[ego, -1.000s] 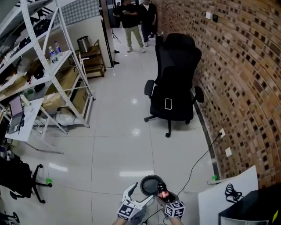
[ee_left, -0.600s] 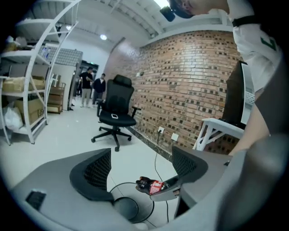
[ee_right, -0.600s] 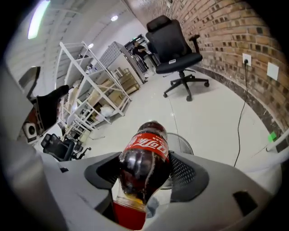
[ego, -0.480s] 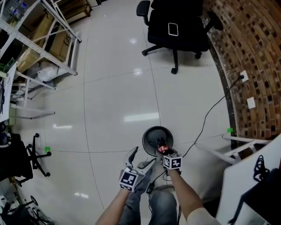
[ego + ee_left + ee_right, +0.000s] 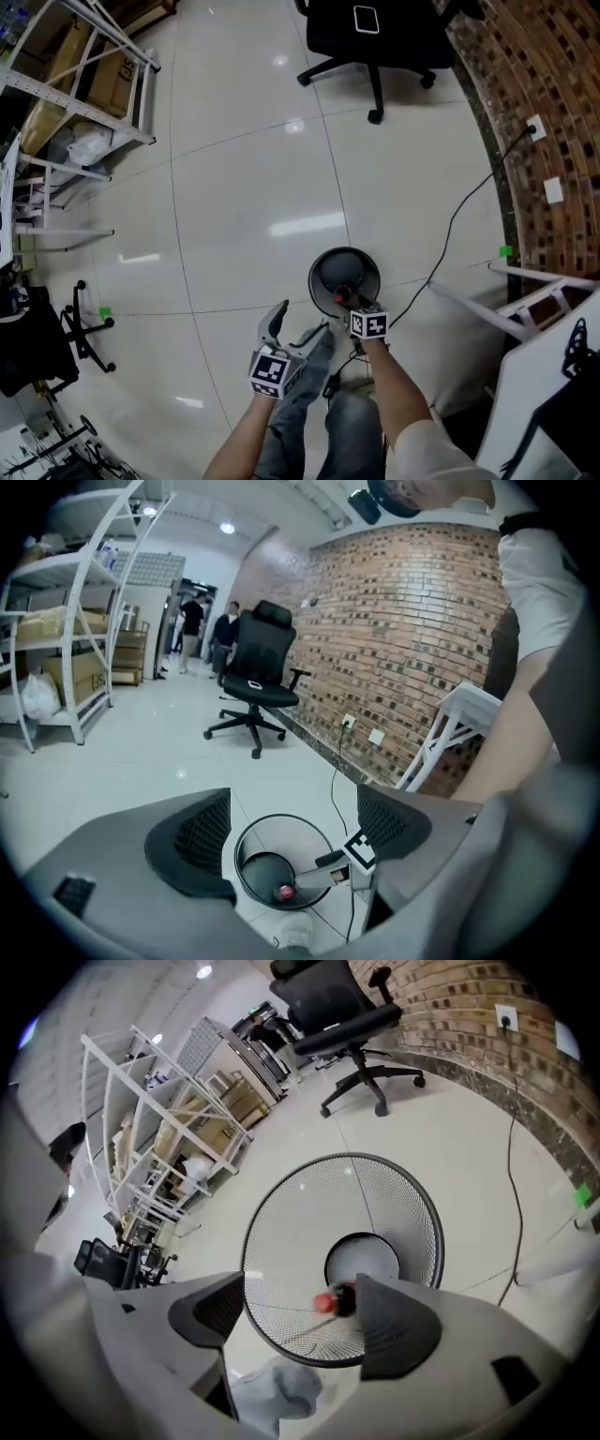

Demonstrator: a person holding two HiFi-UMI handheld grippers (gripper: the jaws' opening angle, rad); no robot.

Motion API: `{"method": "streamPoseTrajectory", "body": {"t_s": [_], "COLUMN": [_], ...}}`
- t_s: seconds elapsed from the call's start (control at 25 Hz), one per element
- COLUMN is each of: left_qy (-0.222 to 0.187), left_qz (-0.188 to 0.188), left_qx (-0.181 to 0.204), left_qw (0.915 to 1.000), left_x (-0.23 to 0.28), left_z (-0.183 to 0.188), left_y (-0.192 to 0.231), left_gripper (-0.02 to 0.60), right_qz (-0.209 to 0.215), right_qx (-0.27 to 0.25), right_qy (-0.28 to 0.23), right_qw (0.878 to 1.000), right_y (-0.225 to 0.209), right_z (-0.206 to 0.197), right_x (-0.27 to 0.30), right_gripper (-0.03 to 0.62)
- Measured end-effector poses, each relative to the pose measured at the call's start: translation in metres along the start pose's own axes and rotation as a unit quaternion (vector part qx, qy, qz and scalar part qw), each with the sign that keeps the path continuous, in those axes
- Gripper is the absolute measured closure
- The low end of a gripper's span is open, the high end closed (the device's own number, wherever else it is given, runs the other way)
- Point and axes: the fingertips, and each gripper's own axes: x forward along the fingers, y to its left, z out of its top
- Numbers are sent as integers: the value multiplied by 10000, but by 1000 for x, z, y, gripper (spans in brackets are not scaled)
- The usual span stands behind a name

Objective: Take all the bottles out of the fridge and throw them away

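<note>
Glossy white tile floor (image 5: 234,187); brick wall (image 5: 562,75) on my right; black office chair (image 5: 412,47) far; white shelving (image 5: 148,103) far left.

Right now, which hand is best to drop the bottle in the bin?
Right. The right gripper hangs over the bin, jaws just opening around the bottle. The left gripper sits aside, empty.

One mesh bin (image 5: 318,281) is standing there, and one red-capped bottle (image 5: 341,292) is showing at it. Two black chairs are sitting in view (a tall-backed chair (image 5: 375,42) and a smaller chair (image 5: 42,342) at the left edge), one cable (image 5: 454,225) is trailing off, and two people (image 5: 191,621) are standing far back.
</note>
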Motion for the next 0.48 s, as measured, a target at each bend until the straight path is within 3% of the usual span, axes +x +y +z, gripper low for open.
{"method": "streamPoseTrajectory", "body": {"t_s": [0.2, 0.48], "left_qy": [-47, -278], "left_qz": [-201, -598], "left_qx": [75, 299], "left_qw": [9998, 9974], "left_x": [-6, -37], "left_z": [30, 113], "left_y": [-20, -61], "left_gripper": [178, 178], "right_qz": [153, 33], "right_qx": [-201, -289], "right_qy": [-507, -1355], "right_qw": [9984, 9903], "right_y": [35, 87], "right_z": [42, 108], "right_x": [-61, -189], "right_gripper": [192, 192]}}
